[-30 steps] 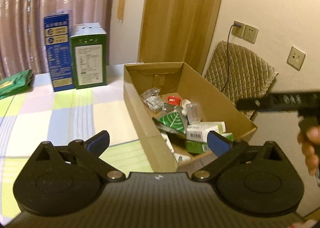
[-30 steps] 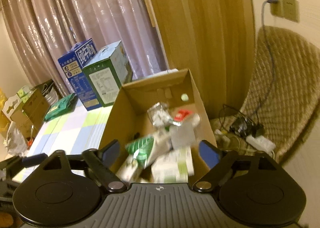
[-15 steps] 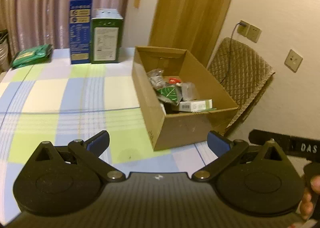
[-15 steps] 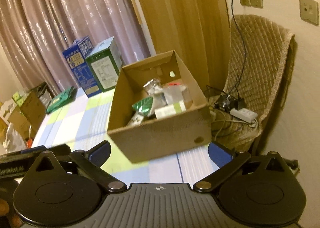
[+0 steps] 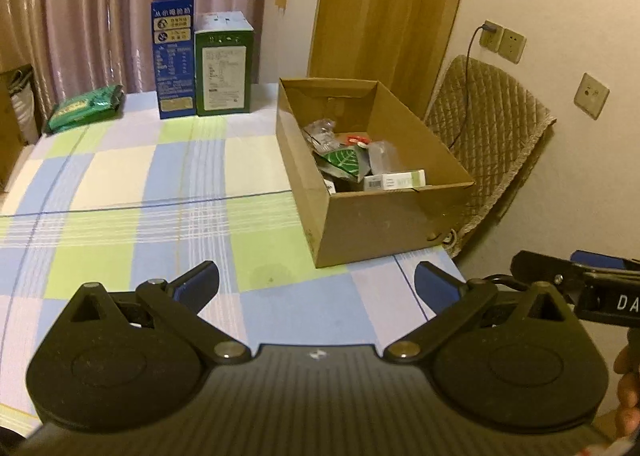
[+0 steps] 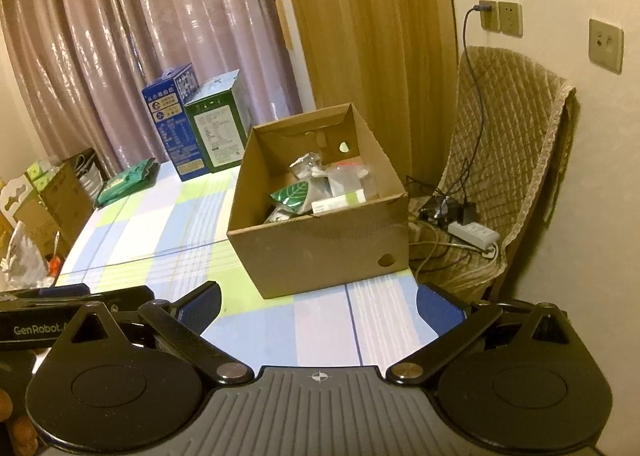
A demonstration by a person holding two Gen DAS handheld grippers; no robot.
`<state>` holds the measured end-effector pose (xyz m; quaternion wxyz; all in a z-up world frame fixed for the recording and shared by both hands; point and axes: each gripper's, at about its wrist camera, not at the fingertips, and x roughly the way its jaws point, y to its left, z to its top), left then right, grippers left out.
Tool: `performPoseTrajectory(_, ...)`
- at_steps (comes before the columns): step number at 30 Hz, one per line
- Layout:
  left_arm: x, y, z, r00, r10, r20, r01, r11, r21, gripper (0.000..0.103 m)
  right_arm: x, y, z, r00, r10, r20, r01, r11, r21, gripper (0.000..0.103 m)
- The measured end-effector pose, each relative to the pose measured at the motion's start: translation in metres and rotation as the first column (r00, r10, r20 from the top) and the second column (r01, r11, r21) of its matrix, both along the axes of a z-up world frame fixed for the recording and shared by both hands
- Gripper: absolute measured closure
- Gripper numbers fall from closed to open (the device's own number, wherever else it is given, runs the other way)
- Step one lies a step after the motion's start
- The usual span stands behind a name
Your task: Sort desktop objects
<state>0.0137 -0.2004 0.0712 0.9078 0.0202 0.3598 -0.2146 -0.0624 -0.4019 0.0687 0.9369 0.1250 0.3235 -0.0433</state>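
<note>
A brown cardboard box [image 5: 396, 223] stands on the right side of the checked tablecloth [image 5: 140, 191]; it also shows in the right wrist view [image 6: 320, 252]. It holds several small items: a green leaf-print packet [image 5: 344, 160], a white and green carton [image 5: 396, 179] and clear plastic wrappers [image 5: 320, 129]. My left gripper [image 5: 316, 284] is open and empty, held above the near table edge, well short of the box. My right gripper [image 6: 318, 302] is open and empty, also near the front edge. Each gripper shows at the edge of the other's view.
A blue carton [image 5: 174, 59] and a green carton [image 5: 224, 63] stand at the table's far end, with a green packet [image 5: 86, 107] to their left. A quilted chair [image 5: 488, 143] with a power strip [image 6: 474, 234] stands right of the table. Boxes and bags [image 6: 36, 215] lie left.
Both grippers have pulled back and away from the box toward the near table edge. The box now looks smaller and farther. Both stayed open and empty.
</note>
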Motion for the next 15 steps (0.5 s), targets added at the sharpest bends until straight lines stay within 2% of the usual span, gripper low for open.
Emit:
performPoseTrajectory(8, -0.0027, -0.0017, 0.0037, 1.0, 0.003, 0.005, -0.003, 1.0, 0.011, 0.001, -0.0031, -0.0029, -0.0026, 1.0, -0.011, -0.005, 0.011, 1.0, 0.006, 0.002)
performPoseTrajectory(12, -0.0071, -0.0064, 0.0036, 0.999, 0.021, 0.047, -0.025, 0.997, 0.079, 0.001, -0.0038, -0.002, -0.0023, 1.0, -0.008, -0.004, 0.008, 1.0, 0.009, 0.002)
performPoseTrajectory(15, -0.0056, -0.004, 0.0027, 0.999, 0.023, 0.031, -0.025, 0.998, 0.056, 0.001, -0.004, -0.0011, -0.0022, 1.0, -0.008, 0.0, 0.008, 1.0, 0.008, 0.002)
